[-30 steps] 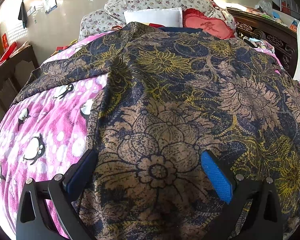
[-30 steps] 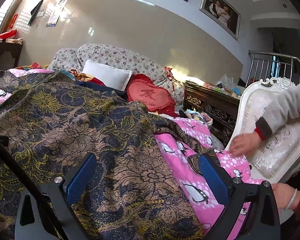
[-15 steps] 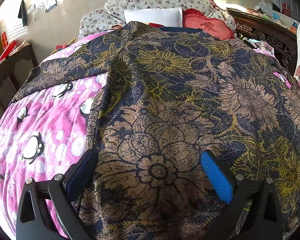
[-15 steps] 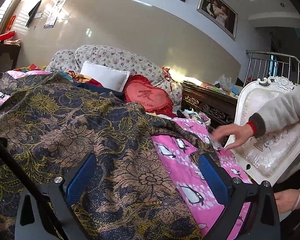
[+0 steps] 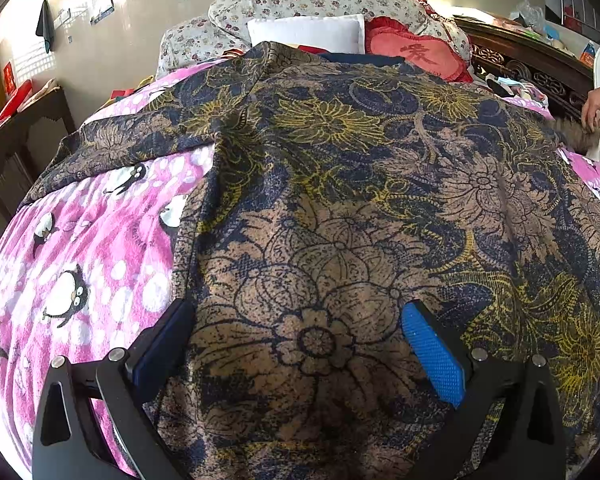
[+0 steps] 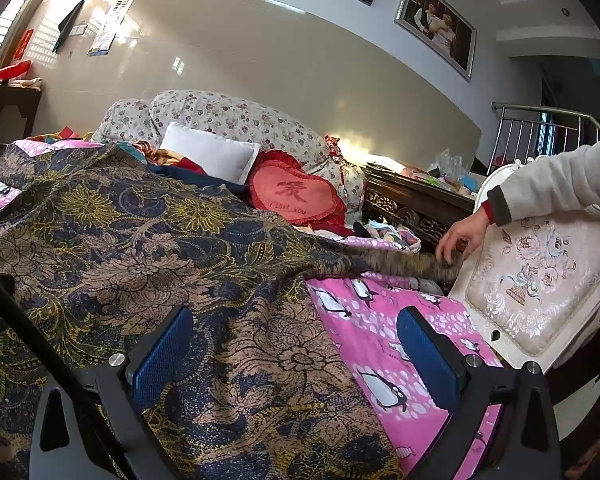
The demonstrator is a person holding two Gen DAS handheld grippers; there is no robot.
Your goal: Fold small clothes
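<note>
A dark blue, tan and yellow flower-print garment [image 5: 340, 208] lies spread flat over a pink penguin blanket [image 5: 79, 264] on a bed. My left gripper [image 5: 300, 352] hovers open over the garment's near hem, nothing between its blue pads. My right gripper [image 6: 295, 352] is open too, straddling the garment's [image 6: 159, 248] right edge and the pink blanket [image 6: 380, 320]. A person's hand [image 6: 456, 240] in a pale sleeve pulls the garment's far right sleeve end toward a white chair.
Floral pillows [image 6: 235, 120], a white cushion [image 6: 209, 152] and a red heart cushion [image 6: 295, 196] sit at the bed's head. A carved dark cabinet [image 6: 416, 200] with clutter and a white upholstered chair [image 6: 536, 280] stand at the right. A dark side table [image 5: 23, 132] stands left.
The person's hand rose from the blanket beside the chair, reached across to the garment's right sleeve end and now holds it stretched out. Both grippers have barely moved.
</note>
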